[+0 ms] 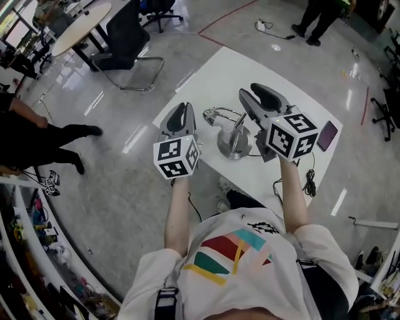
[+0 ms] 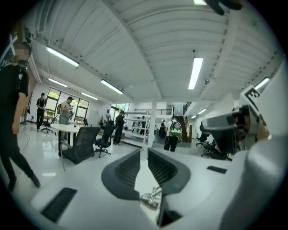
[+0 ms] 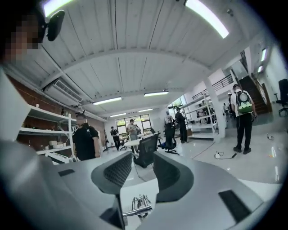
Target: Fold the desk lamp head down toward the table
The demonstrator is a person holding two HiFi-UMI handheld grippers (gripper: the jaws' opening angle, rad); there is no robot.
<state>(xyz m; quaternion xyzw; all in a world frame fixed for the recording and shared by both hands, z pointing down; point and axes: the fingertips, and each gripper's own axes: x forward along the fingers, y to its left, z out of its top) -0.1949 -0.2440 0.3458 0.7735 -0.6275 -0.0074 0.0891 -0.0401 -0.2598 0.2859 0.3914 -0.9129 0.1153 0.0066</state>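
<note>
A silver desk lamp stands on its round base on the white table, its thin looped head low to the left of the post. Both grippers hover above the table, clear of the lamp. My left gripper hangs left of the lamp with a narrow slit between its jaws and nothing in it. My right gripper is above and right of the post, jaws apart and empty. The lamp shows small below the left gripper, and the lamp also sits below the right gripper.
A purple phone lies near the table's right edge, and a black cable hangs off it. A black chair and a round table stand at the back left. People stand at the left and far back.
</note>
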